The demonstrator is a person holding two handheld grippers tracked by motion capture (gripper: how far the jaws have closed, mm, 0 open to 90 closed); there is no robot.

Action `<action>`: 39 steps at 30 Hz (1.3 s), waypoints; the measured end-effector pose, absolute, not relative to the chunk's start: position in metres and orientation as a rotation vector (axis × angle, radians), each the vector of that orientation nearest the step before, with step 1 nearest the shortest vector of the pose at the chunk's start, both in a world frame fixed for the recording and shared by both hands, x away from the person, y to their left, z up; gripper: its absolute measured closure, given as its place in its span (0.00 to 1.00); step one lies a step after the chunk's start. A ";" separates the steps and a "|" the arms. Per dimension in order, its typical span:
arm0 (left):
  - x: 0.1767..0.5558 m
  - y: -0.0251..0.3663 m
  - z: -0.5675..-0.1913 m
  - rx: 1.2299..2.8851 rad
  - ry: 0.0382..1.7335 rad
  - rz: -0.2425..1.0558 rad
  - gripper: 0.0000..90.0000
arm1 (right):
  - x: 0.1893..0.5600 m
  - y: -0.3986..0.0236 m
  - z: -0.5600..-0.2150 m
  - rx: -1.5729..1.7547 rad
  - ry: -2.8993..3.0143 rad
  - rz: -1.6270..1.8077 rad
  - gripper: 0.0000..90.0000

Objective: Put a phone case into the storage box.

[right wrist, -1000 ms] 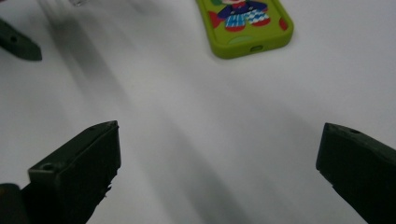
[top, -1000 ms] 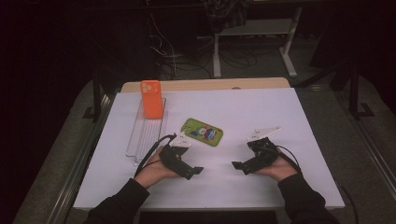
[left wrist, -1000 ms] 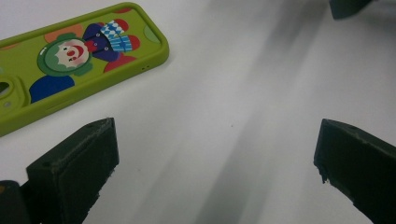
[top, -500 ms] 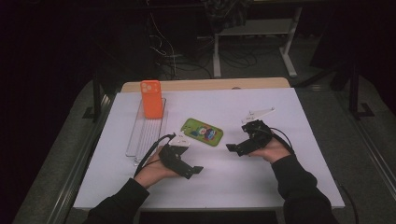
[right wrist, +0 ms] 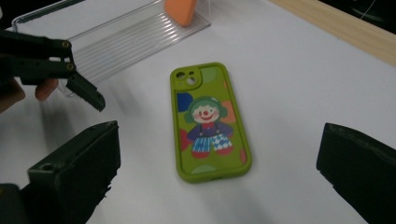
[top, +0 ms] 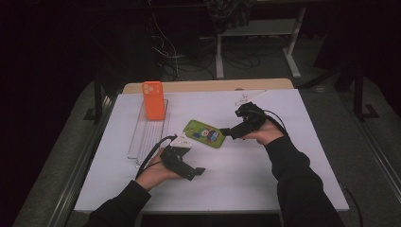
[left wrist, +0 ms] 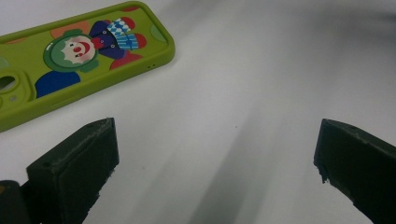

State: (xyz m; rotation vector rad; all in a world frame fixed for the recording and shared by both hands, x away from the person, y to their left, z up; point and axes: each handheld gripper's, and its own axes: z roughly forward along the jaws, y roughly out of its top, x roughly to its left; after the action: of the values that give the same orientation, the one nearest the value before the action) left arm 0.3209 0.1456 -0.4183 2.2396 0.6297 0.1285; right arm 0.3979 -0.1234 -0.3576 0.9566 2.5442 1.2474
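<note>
White table (top: 283, 189) with a dark room behind. A green case (right wrist: 209, 122) lies flat in the middle, near a clear rack (top: 149, 135) holding an orange case (top: 153, 100). The right gripper (top: 231, 133) is wide open, just beside it. The left gripper (top: 198, 170) is wide open too, holding nothing. It looks light, bendy and grippy; pinch its long sides. Lots of room around.

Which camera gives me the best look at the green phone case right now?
The right gripper view: the green phone case lies whole and flat between the open jaws, clown print clear. The left gripper view cuts it off at the frame's upper left corner; the high view shows it small.
</note>
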 end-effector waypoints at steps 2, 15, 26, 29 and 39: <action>0.322 0.147 -0.417 2.259 0.619 0.133 0.00 | 0.403 -0.120 -0.356 0.946 2.543 1.253 0.00; 0.321 0.146 -0.419 2.236 0.644 0.114 0.00 | 0.432 -0.095 -0.347 0.875 2.562 1.261 0.00; 0.322 0.147 -0.419 2.250 0.630 0.122 0.00 | 0.443 -0.078 -0.345 0.854 2.586 1.244 0.00; 0.322 0.147 -0.419 2.259 0.624 0.128 0.00 | 0.447 -0.076 -0.347 0.848 2.597 1.227 0.00; 0.321 0.146 -0.419 2.238 0.646 0.119 0.00 | 0.451 -0.070 -0.357 0.831 2.633 1.159 0.00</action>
State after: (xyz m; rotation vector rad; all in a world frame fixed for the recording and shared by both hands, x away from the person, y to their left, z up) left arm 0.3207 0.1463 -0.4188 2.2383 0.6465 0.1187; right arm 0.4514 -0.0703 -0.3569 0.8314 2.6334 1.1594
